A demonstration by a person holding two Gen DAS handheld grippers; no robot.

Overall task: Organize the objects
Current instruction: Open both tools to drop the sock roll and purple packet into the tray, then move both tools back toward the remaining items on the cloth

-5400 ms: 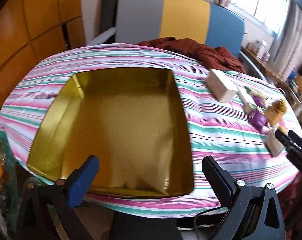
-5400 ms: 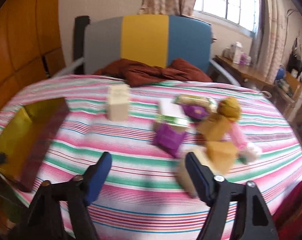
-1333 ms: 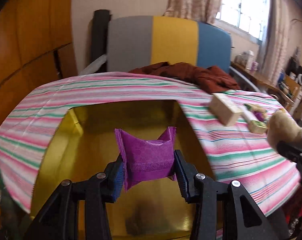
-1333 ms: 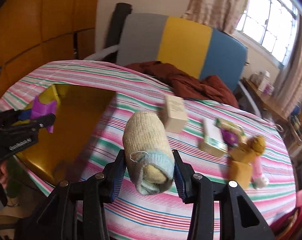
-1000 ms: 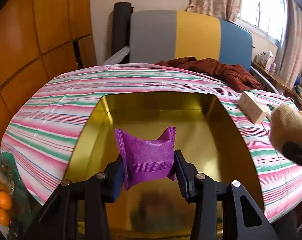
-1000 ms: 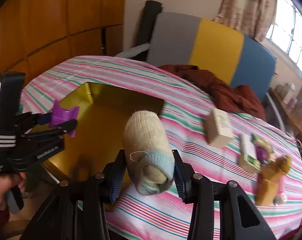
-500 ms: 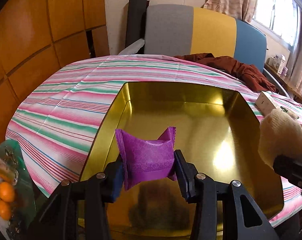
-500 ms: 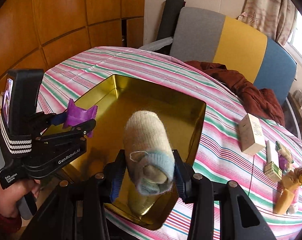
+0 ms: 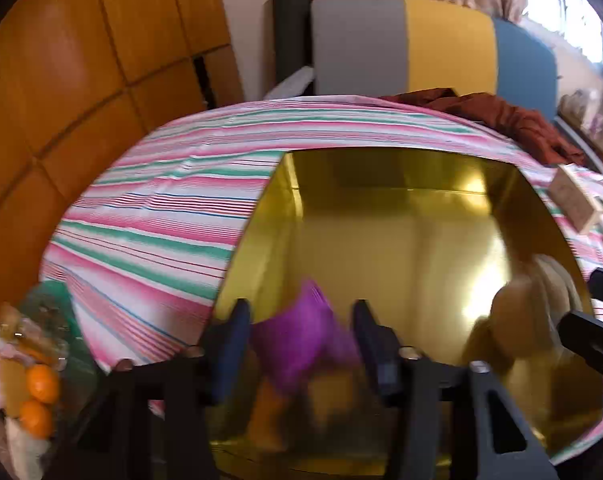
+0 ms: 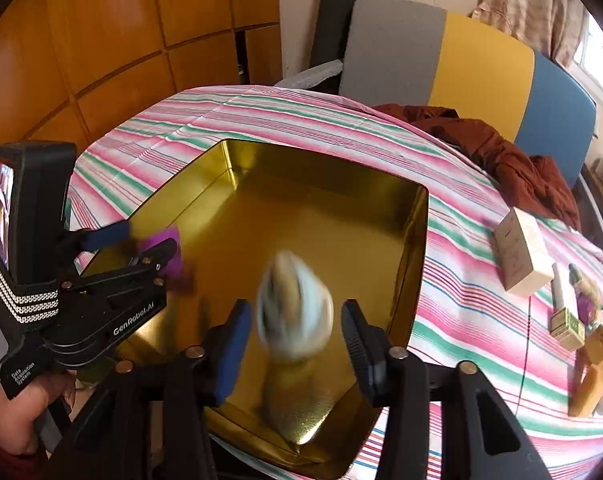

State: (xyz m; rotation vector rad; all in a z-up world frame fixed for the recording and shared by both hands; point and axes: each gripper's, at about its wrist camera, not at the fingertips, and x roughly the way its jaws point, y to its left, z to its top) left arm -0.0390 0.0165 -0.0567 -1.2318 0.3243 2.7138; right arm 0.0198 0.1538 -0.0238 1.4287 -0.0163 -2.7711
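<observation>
Opening both jaws over gold tin (image 10: 415,240): left gripper (image 9: 299,336) freeing purple packet (image 9: 305,340) (blurred); right gripper (image 10: 293,324) freeing rolled sock (image 10: 295,304).

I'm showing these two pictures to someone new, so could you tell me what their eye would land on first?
First comes the big shiny gold tin, open on the striped tablecloth. Over it, both grippers' jaws are opening: a blurred purple packet sits loose between the left gripper fingers, and a rolled beige sock between the right gripper fingers. A pale carton lies right of the tin.
</observation>
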